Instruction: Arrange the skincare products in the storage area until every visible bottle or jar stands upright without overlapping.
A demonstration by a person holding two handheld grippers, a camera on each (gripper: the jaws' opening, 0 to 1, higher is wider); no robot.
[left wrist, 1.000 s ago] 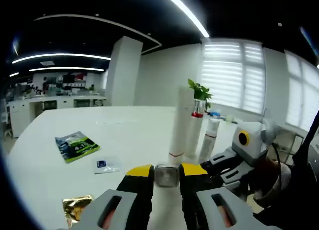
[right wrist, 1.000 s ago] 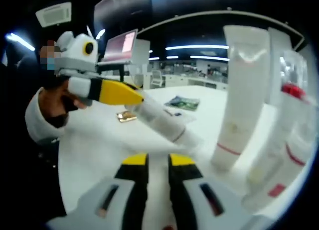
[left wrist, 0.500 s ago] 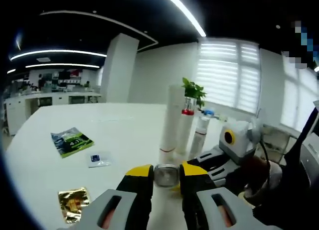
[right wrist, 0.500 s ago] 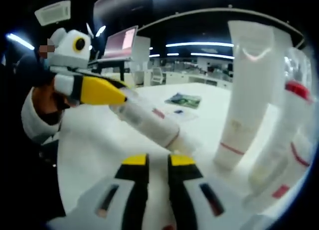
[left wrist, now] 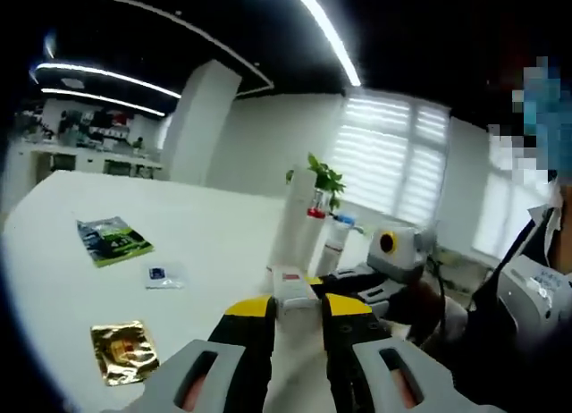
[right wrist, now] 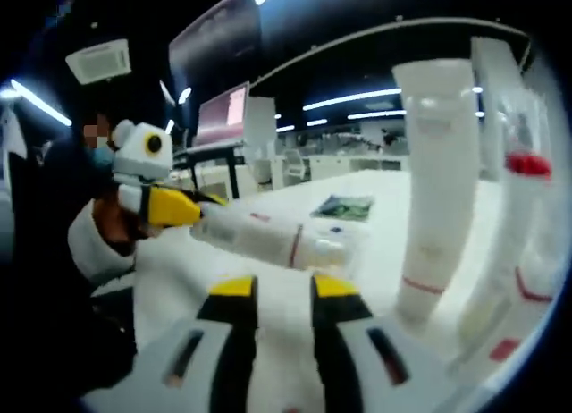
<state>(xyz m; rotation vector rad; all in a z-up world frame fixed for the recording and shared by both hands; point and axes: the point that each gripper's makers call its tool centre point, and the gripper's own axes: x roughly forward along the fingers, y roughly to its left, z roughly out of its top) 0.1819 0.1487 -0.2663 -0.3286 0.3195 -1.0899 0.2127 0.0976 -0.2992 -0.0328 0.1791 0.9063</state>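
The left gripper is clamped on a white tube, its yellow-tipped jaws pressing the tube from both sides; in the left gripper view the tube's end points forward between them. In the right gripper view the same tube is held roughly level above the white table, its cap end toward the standing bottles, with the left gripper gripping its far end and a hand in a white sleeve behind it. The right gripper has its jaws a little apart with nothing between them, low over the table just in front of the tube. In that view, to the right, a tall white tube stands upright on its cap, and just beside it stands a clear bottle with a red collar. In the left gripper view the standing group shows as the tall tube, the red-collared bottle and a smaller bottle, close together, with the right gripper just beside them. On the table to the left lie a green sachet, a small clear sachet and a gold sachet, well apart from the bottles.
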